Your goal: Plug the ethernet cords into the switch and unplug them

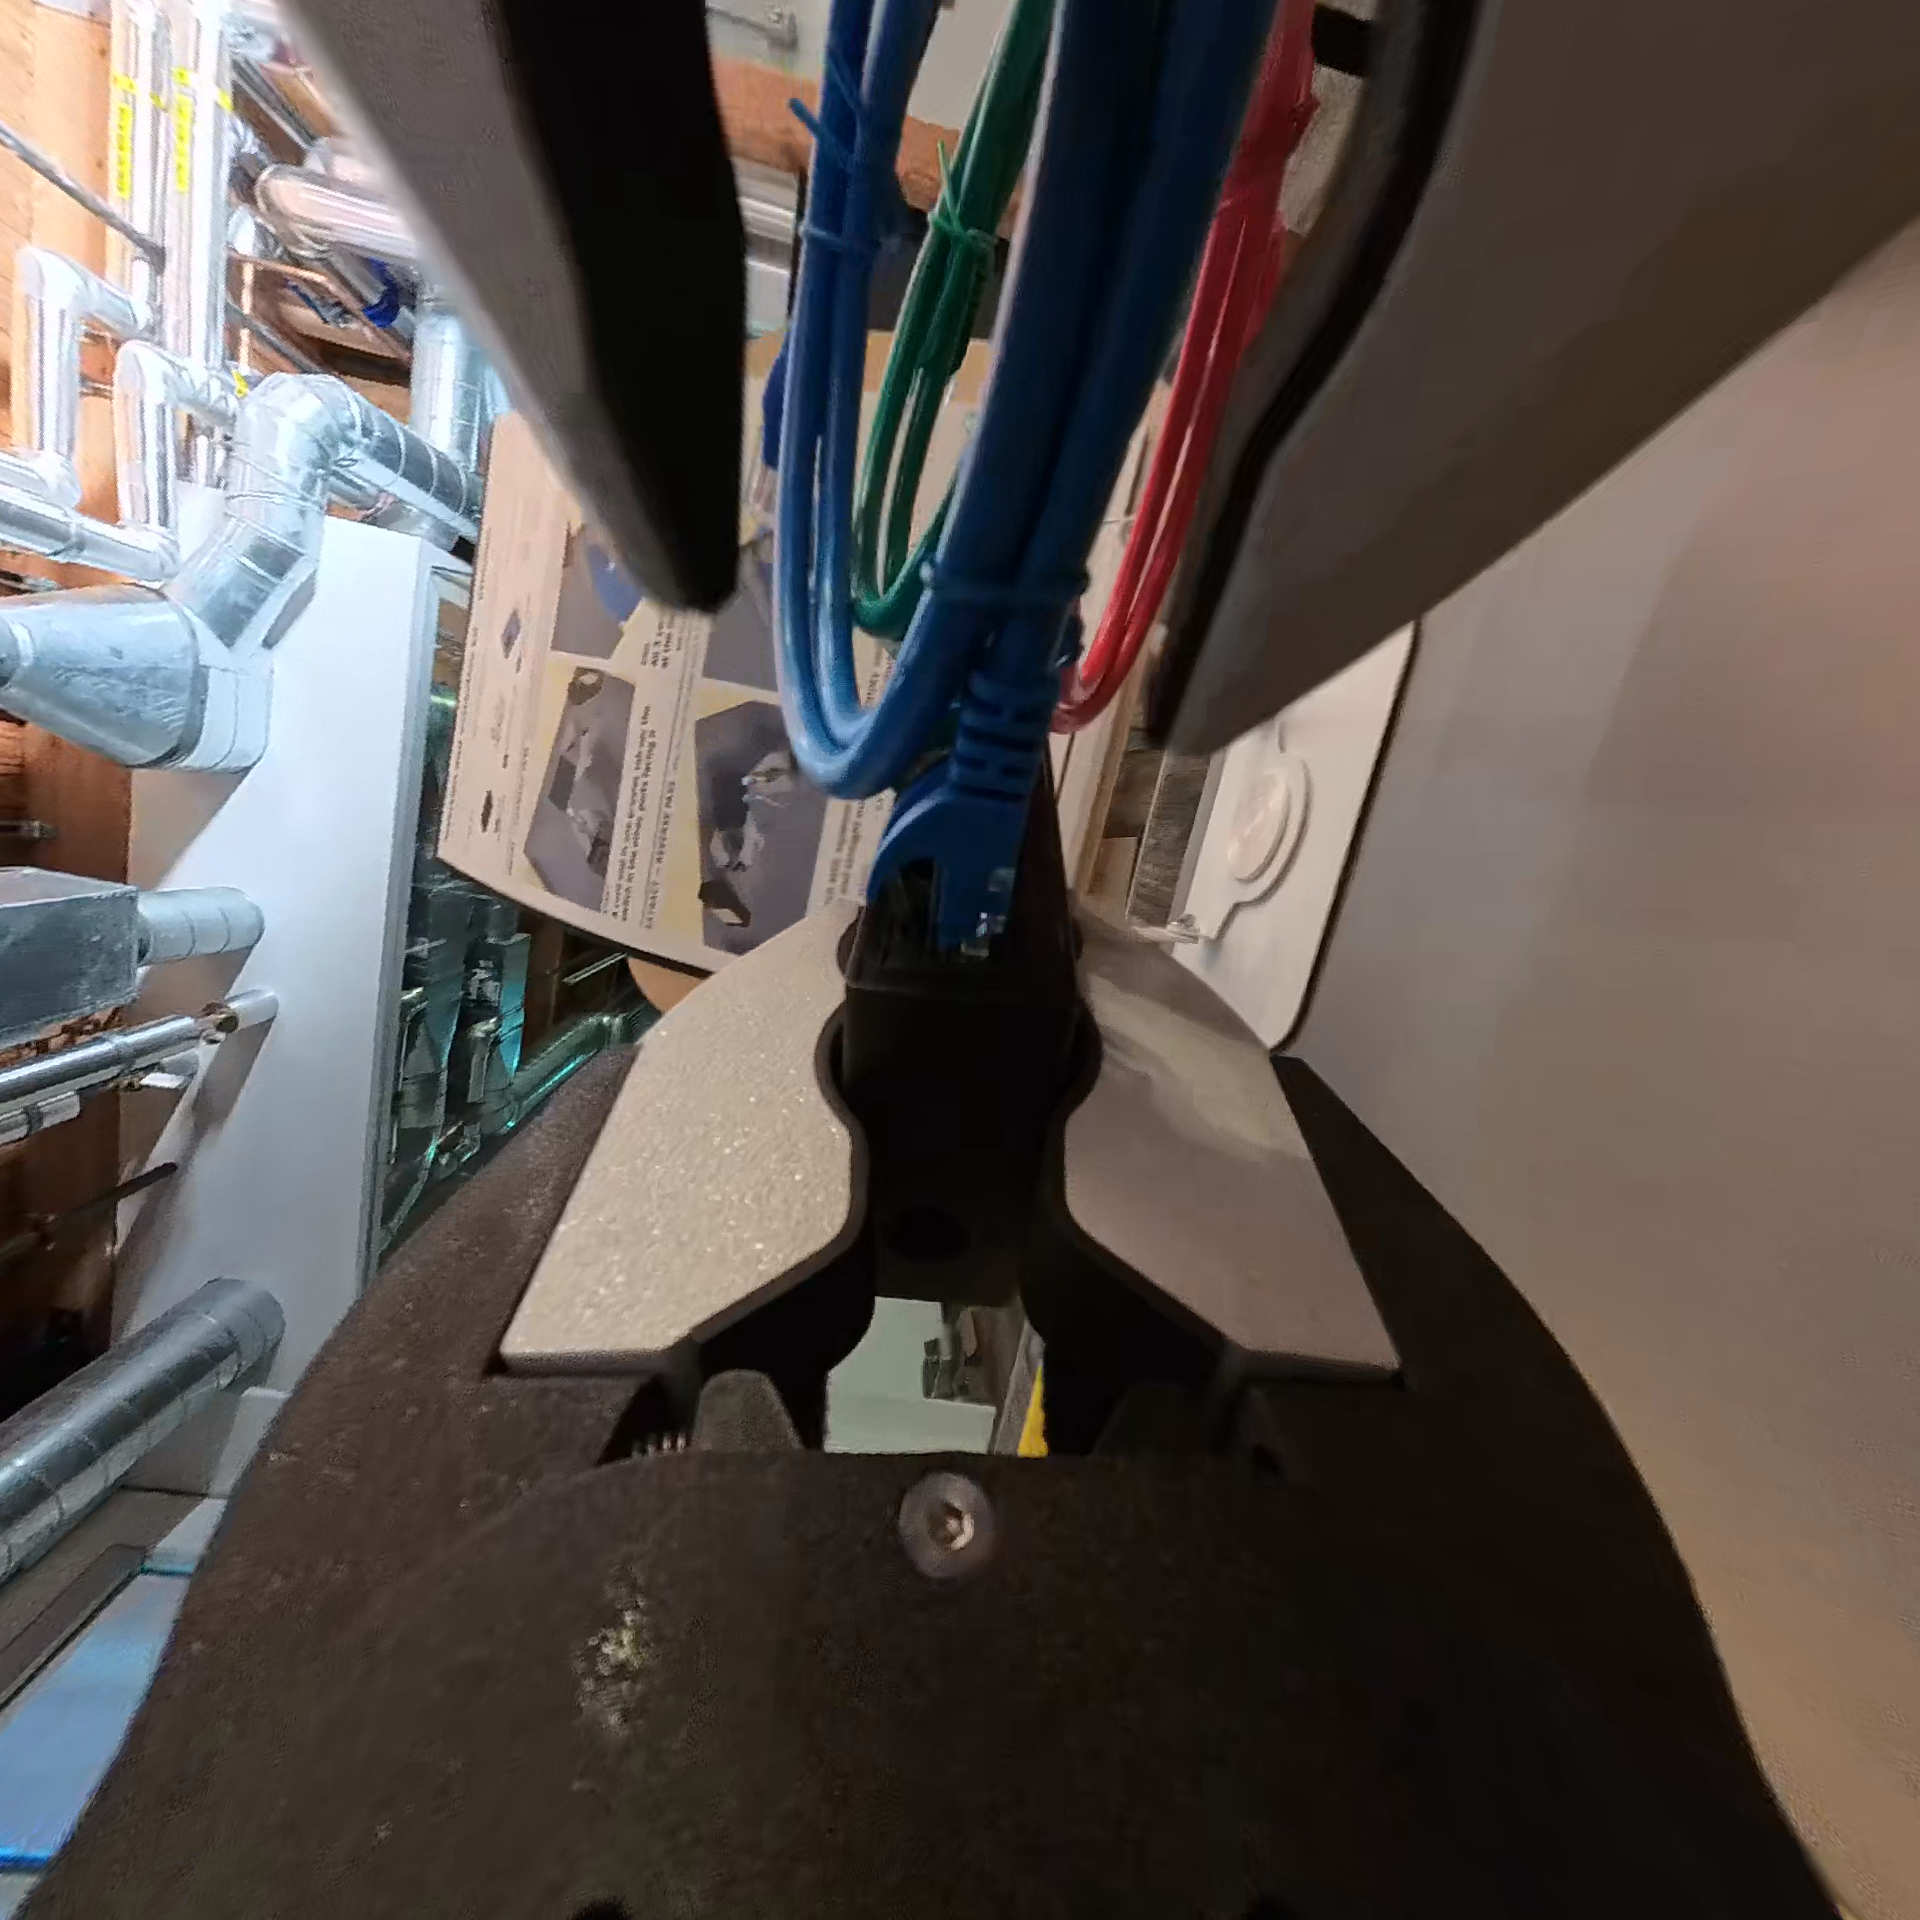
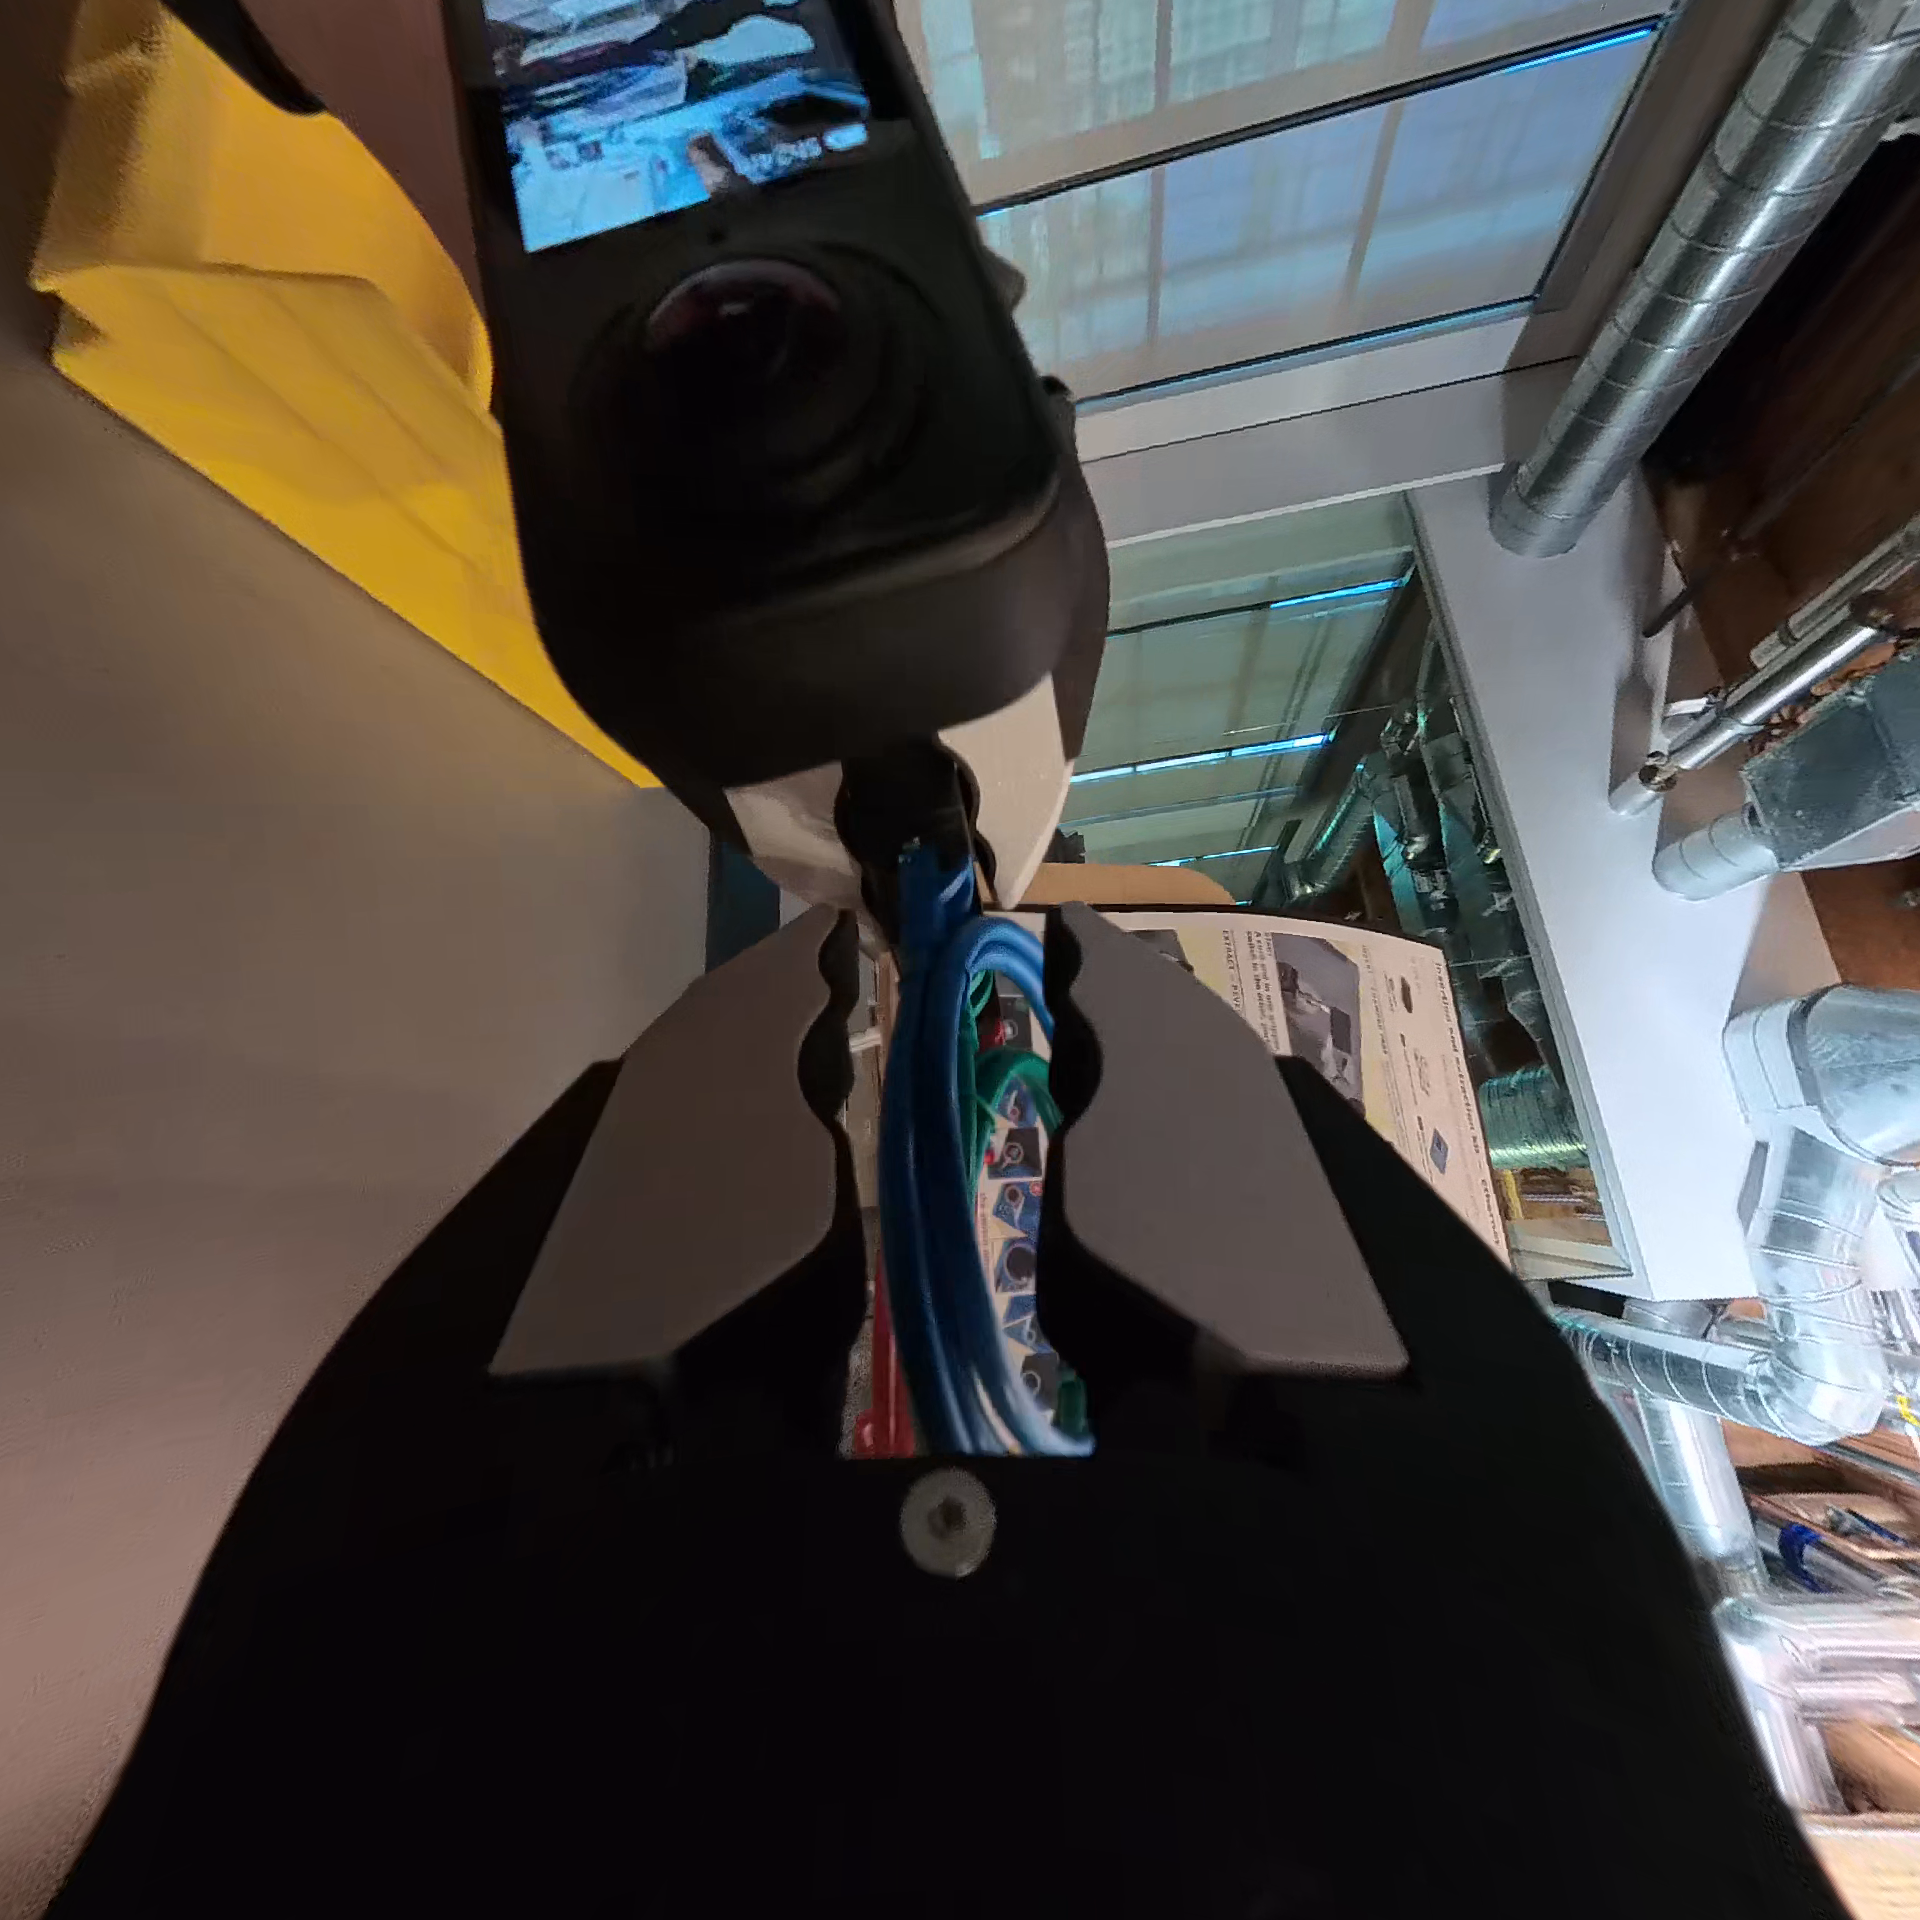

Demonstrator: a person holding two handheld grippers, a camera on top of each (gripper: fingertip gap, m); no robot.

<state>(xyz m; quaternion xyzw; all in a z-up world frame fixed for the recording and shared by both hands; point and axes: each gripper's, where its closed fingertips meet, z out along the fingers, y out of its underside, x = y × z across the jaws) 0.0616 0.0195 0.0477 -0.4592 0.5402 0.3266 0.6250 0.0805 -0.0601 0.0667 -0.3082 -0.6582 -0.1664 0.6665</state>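
Blue cord end pinched in left claw, bundle between right claw's fingers

Cord plug, blue (image 1: 971, 821), sits at the tips of the left claw (image 1: 961, 935), whose fingers are pressed together on it; the clear connector tip points down into the black pads. Its blue cord (image 1: 831, 436) rises in a looped, tied bundle beside a green cord (image 1: 925, 343) and a red cord (image 1: 1195, 416).

In the right wrist view the same blue bundle (image 2: 940, 1195) runs lengthwise through the gap of the right claw (image 2: 951, 925), whose fingers stand apart and touch nothing that can be made out. Facing it at close range is the left claw's camera housing (image 2: 790, 416).

Switch: cannot be identified in either view.

Behind the cords stands a printed instruction sheet (image 1: 623, 748). Silver ducts (image 1: 208, 540) fill the background.
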